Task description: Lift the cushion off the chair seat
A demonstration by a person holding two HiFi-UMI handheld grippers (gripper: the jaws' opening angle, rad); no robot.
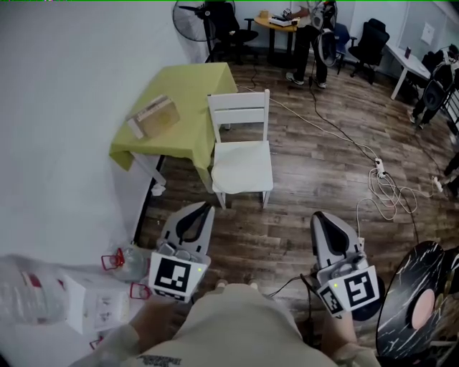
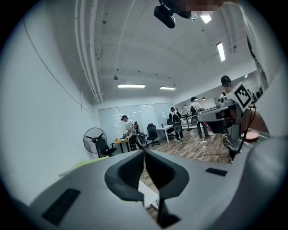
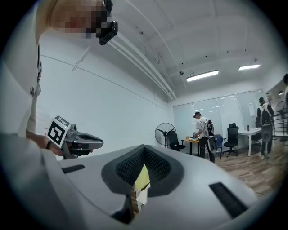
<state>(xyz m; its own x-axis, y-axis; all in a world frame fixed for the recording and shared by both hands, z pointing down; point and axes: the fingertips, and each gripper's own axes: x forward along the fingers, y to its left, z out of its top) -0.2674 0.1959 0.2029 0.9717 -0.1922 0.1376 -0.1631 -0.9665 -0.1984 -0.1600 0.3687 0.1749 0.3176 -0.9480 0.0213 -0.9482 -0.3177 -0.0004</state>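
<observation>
A white wooden chair [image 1: 239, 109] stands on the wood floor beside a table under a yellow-green cloth [image 1: 185, 107]. A white cushion [image 1: 244, 166] lies flat on its seat. My left gripper [image 1: 206, 208] is held low in front of the chair, a step short of it, shut with nothing between its jaws. The right gripper [image 1: 318, 216] is level with it to the right, also shut and empty. In the left gripper view, the closed left gripper [image 2: 144, 151] points toward the chair's white seat. The right gripper view shows the closed right gripper [image 3: 143, 147] with yellow cloth beyond it.
A cardboard box [image 1: 153, 116] lies on the table. A white wall runs along the left. Cables and a power strip [image 1: 379, 169] trail over the floor at right. A black disc-like object [image 1: 412, 312] is at bottom right, plastic bags [image 1: 43, 294] at bottom left. People, a fan [image 1: 192, 13] and office chairs are at the back.
</observation>
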